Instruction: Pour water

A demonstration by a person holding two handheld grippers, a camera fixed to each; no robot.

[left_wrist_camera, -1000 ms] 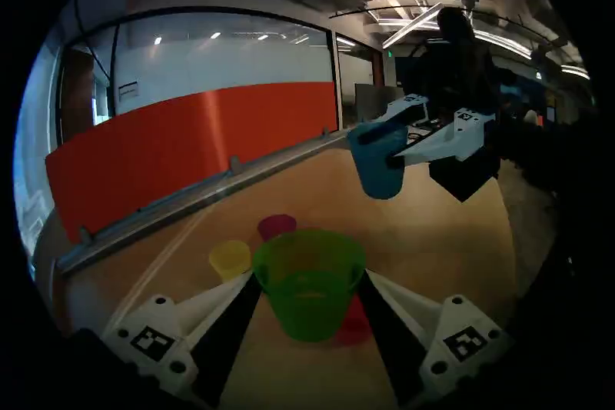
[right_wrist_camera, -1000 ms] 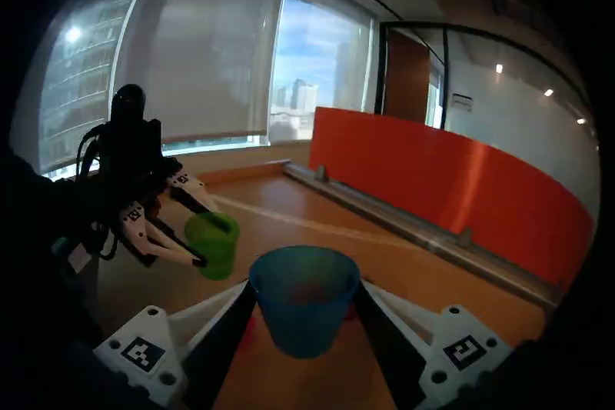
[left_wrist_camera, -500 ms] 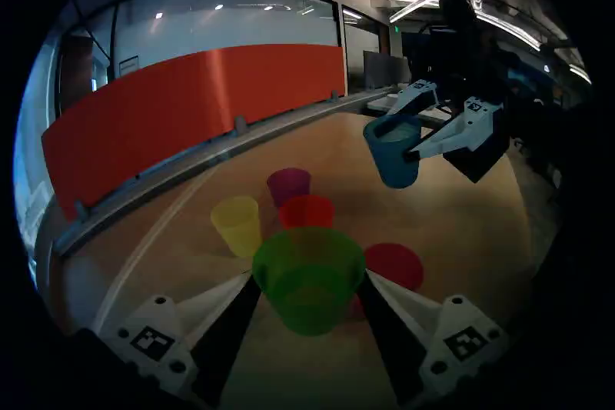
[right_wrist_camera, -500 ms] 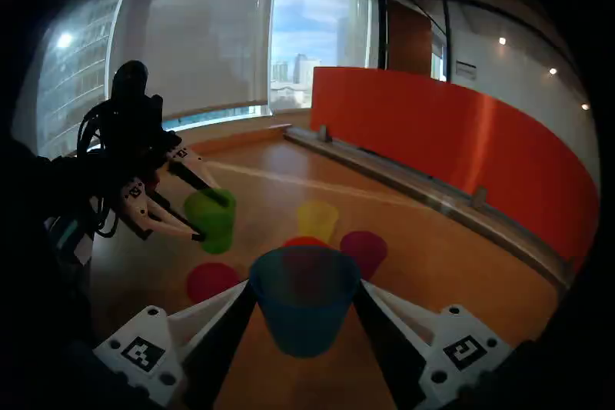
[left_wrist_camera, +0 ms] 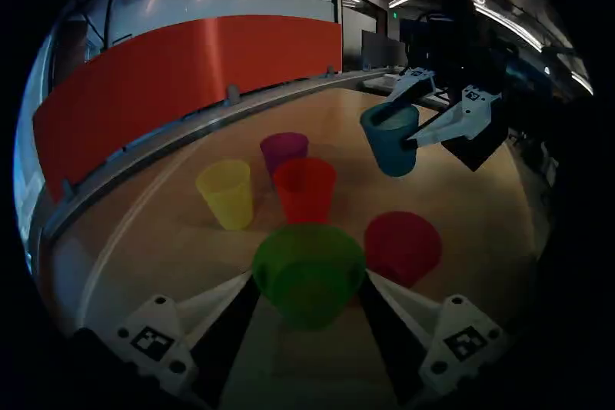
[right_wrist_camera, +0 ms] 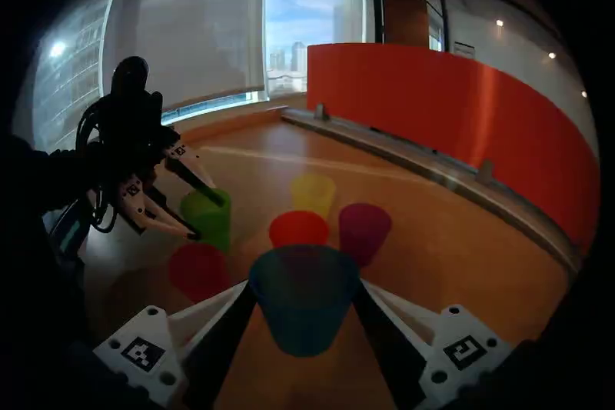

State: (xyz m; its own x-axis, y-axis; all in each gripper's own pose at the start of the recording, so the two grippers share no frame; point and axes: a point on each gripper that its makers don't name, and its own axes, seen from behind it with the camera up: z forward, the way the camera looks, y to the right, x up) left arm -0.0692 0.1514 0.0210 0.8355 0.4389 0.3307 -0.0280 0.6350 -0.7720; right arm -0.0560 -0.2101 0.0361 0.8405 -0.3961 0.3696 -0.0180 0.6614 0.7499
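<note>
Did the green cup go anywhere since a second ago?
Yes. In the right gripper view, the green cup, held in the left tool, has sunk closer to the dark red cup standing on the table.

**White fingers, black pads, square tags**

Left gripper (left_wrist_camera: 307, 281) & right gripper (right_wrist_camera: 304, 287): same build. Wedge-shaped white fingers (left_wrist_camera: 192, 314) w/ black inner faces. Each has a black-and-white square tag (left_wrist_camera: 150, 342) & small round screw holes. Seen farther off, a black body (right_wrist_camera: 131, 114) w/ looping dark cables (right_wrist_camera: 87, 139).
</note>
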